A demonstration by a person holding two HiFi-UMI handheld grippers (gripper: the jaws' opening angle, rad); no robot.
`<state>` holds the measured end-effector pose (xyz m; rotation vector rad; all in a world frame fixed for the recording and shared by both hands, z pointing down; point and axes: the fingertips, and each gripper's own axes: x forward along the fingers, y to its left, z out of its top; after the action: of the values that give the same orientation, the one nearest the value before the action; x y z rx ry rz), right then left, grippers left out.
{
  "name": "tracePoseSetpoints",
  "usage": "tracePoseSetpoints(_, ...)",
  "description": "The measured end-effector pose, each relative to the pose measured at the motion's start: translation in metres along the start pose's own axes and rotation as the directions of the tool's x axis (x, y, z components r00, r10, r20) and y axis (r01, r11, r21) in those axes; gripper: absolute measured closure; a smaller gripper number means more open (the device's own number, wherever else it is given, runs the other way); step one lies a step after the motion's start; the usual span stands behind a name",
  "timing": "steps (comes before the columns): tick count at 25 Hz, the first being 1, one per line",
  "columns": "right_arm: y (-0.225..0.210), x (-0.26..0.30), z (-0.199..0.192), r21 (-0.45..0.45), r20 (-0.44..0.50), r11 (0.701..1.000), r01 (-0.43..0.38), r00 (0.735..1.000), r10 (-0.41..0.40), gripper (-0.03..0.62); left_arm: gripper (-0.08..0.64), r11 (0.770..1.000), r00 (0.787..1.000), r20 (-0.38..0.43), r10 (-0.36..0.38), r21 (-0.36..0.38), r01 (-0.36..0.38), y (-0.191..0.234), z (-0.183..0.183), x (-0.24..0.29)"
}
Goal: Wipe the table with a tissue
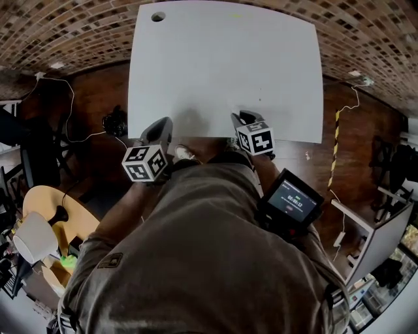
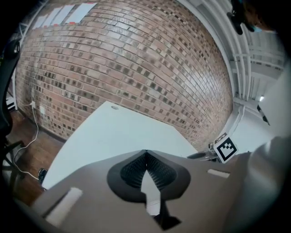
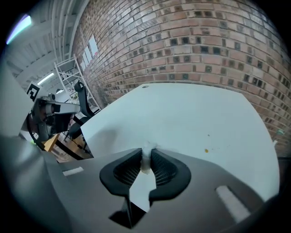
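Table (image 1: 222,72): white top, round hole (image 1: 158,16) near far left corner, small yellow speck (image 3: 206,150) on the surface
Left gripper (image 2: 145,154): at table's near edge, jaws closed tip to tip, nothing between them
Right gripper (image 3: 148,152): at near edge, apart from the left, jaws pinched on tissue (image 3: 146,161)
Tissue: small white wad, poking out just past the jaw tips
Brick wall (image 2: 136,59): behind table's far side

wall: brick (image 2: 136,59), right behind the white table (image 1: 222,65) | floor: dark wood (image 1: 98,104), yellow-black striped post (image 1: 335,143) on it | left: round tan tabletop (image 1: 49,202) | far side: white scaffold (image 3: 68,75), black chair (image 3: 82,98) | light: ceiling strip (image 3: 23,23) (pretty bright)
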<state>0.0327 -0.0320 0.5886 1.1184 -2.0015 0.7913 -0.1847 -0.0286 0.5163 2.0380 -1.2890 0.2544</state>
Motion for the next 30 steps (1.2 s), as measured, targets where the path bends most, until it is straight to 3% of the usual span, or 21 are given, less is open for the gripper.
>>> tracePoseSetpoints(8, -0.072, -0.026, 0.000, 0.037, 0.042, 0.999, -0.013, 0.999, 0.011, 0.518, 0.558, 1.000, 1.000, -0.026, -0.008, 0.029, 0.008, -0.065, 0.005, 0.057)
tracePoseSetpoints(15, -0.168, -0.050, -0.015, 0.074, 0.049, 0.997, 0.006, 0.999, -0.010, 0.518, 0.558, 0.999, 0.999, -0.044, 0.016, 0.051, -0.014, -0.125, 0.000, 0.111)
tracePoseSetpoints(23, -0.216, -0.051, -0.017, 0.058, 0.046, 0.998, -0.007, 0.999, 0.004, 0.518, 0.558, 0.997, 0.997, -0.032, 0.075, 0.034, -0.074, -0.150, -0.003, 0.137)
tracePoseSetpoints(30, -0.232, -0.049, -0.015, 0.073, 0.033, 0.997, 0.023, 0.999, -0.026, 0.521, 0.558, 0.995, 0.994, -0.052, 0.098, 0.032, -0.096, -0.151, -0.006, 0.133)
